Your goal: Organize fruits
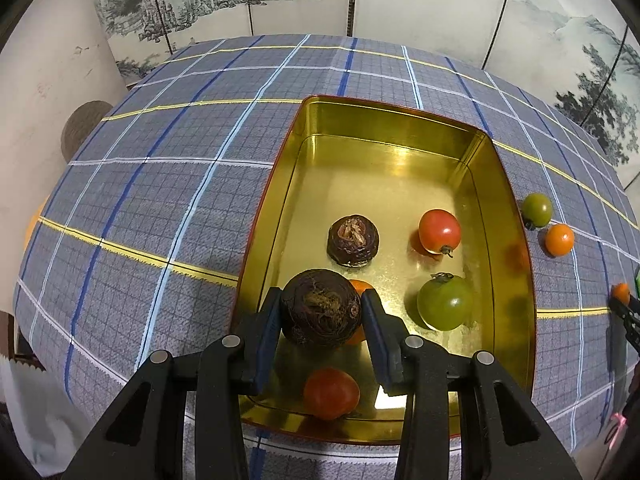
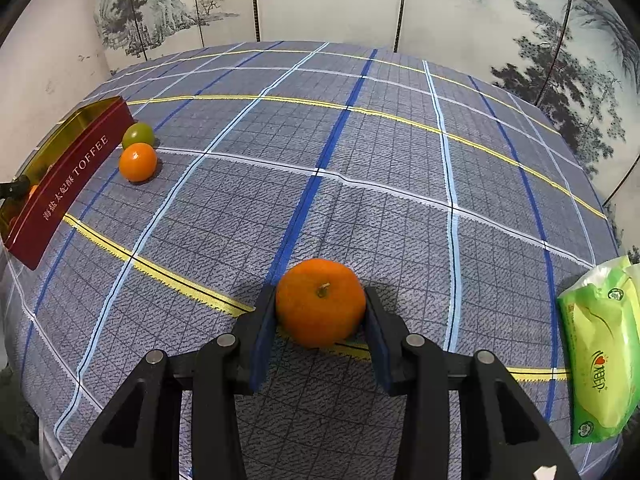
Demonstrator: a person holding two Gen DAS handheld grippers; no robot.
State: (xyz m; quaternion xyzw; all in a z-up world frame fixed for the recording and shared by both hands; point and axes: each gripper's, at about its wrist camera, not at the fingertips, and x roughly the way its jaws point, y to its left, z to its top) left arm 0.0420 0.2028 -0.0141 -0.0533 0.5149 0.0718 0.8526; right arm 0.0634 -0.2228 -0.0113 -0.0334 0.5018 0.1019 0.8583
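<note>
Five fruits lie in the tin [image 1: 400,120]; left gripper [image 1: 322,312] clamps a dark fruit [image 1: 320,307] above it, right gripper [image 2: 320,306] clamps an orange [image 2: 320,302] well outside, two more beside the tin

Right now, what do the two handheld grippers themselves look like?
Both look the same. The left gripper and the right gripper are matte black, each with two angular linkage arms that have triangular cut-outs and round silver pivot pins. Each finger carries a flat dark blue pad on its inner face. No cables, markings, sleeves or hands show in either wrist view.
</note>
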